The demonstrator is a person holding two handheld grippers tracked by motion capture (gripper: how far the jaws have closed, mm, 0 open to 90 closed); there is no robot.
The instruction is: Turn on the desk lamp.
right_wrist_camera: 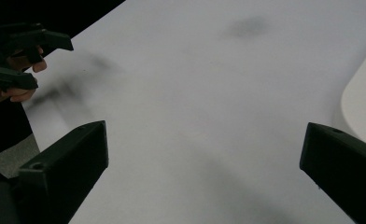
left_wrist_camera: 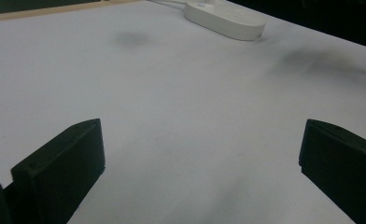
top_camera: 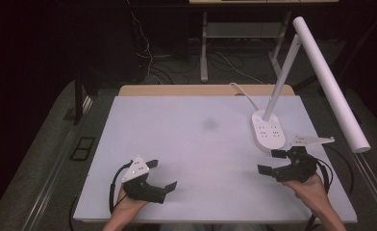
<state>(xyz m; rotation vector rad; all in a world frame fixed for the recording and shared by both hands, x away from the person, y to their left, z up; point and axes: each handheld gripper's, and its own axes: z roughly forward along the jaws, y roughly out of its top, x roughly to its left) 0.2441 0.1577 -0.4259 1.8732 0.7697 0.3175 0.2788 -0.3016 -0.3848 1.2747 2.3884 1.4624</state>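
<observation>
The left gripper (top_camera: 163,175) hovered low over the near left part of the white table (top_camera: 196,144), its jaws spread wide with nothing between them. The right gripper (top_camera: 272,162) was released too (jaws well apart in its own view), held at the near right. Just beside it stood the desk lamp's (top_camera: 321,72) white base (top_camera: 268,131), nearest of anything to that gripper; whether a jaw brushed the base was hard to judge. A faint grey smudge (top_camera: 209,123) marked the table's middle.

Lamp base (right_wrist_camera: 364,105) cut off at right edge.
</observation>
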